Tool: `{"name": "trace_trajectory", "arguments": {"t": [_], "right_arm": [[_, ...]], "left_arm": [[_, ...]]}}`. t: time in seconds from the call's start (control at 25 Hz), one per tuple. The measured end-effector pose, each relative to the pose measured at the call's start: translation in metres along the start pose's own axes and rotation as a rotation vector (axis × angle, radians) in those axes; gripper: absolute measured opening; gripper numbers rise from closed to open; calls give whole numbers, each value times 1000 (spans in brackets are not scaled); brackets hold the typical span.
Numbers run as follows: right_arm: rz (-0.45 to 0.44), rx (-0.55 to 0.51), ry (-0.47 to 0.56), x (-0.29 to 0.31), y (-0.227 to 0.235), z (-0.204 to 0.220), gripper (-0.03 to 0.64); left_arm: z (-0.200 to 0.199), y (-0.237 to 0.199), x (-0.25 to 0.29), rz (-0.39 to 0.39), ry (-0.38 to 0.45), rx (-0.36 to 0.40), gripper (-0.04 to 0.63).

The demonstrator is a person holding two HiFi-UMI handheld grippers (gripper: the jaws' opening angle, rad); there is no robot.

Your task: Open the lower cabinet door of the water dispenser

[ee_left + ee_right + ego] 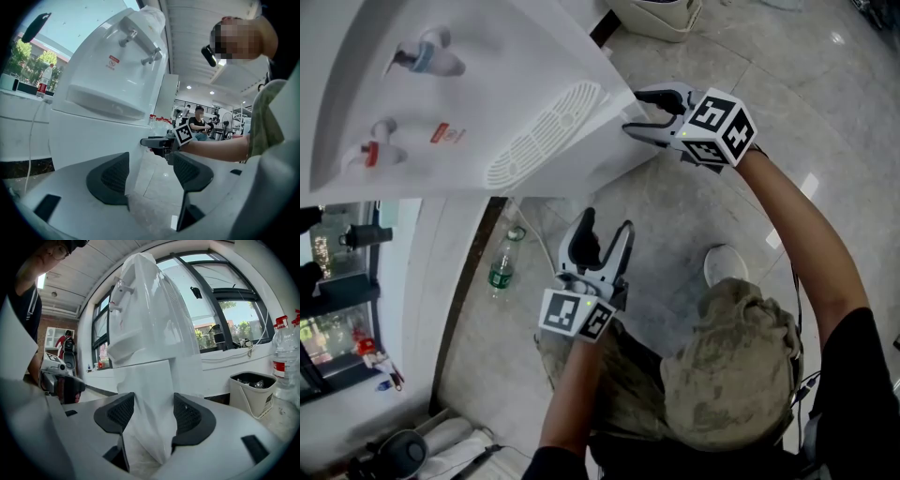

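Clamping the door edge on the dispenser

I have the right gripper (630,111) at the frame's upper middle, its ribbed black pads closed against both faces of the lower cabinet door (150,399), a smooth white panel whose edge fills the gap between them. The left gripper (607,220) hangs at centre frame with its fingers spread and only floor between them. The water dispenser (487,112) is glossy white plastic with a slotted oval drip grille (546,134) and two taps (427,58), one blue and one red. Below lies a polished, marbled stone floor (722,66), with a green bottle (501,267) standing by the wall at the left. Only the right gripper view shows the white bin (253,392), the clear bottle (286,366) and the big window (225,310) behind the dispenser.
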State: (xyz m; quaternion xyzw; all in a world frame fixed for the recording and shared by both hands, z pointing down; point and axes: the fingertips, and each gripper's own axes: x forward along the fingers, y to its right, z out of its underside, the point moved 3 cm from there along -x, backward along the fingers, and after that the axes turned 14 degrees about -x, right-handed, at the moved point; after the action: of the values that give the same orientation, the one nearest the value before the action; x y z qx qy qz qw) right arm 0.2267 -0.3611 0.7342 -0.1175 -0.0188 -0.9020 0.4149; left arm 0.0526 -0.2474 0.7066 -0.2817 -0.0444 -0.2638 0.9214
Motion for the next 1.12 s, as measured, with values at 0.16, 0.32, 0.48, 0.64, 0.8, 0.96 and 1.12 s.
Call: {"name": "trace_trajectory", "arguments": {"t": [0.16, 0.32, 0.48, 0.64, 0.8, 0.96, 1.12], "right_arm": [[-11, -19, -16, -13, -12, 2, 244], [-21, -42, -29, -24, -27, 3, 236], [-30, -60, -45, -33, -43, 4, 231], [-53, -63, -45, -44, -60, 6, 205], [-92, -77, -46, -54, -76, 6, 192], [-88, -82, -44, -58, -86, 3, 169], [-99, -89, -50, -62, -96, 3, 166]], "left_arm": [[-1, 7, -6, 8, 11, 4, 272], [-4, 12, -12, 4, 24, 11, 270], [-2, 17, -17, 7, 23, 6, 270], [1, 25, -18, 23, 16, 0, 270], [5, 31, -20, 37, 11, -8, 270], [10, 35, -20, 45, 11, -19, 270], [14, 41, -18, 64, 6, -28, 270]]}}
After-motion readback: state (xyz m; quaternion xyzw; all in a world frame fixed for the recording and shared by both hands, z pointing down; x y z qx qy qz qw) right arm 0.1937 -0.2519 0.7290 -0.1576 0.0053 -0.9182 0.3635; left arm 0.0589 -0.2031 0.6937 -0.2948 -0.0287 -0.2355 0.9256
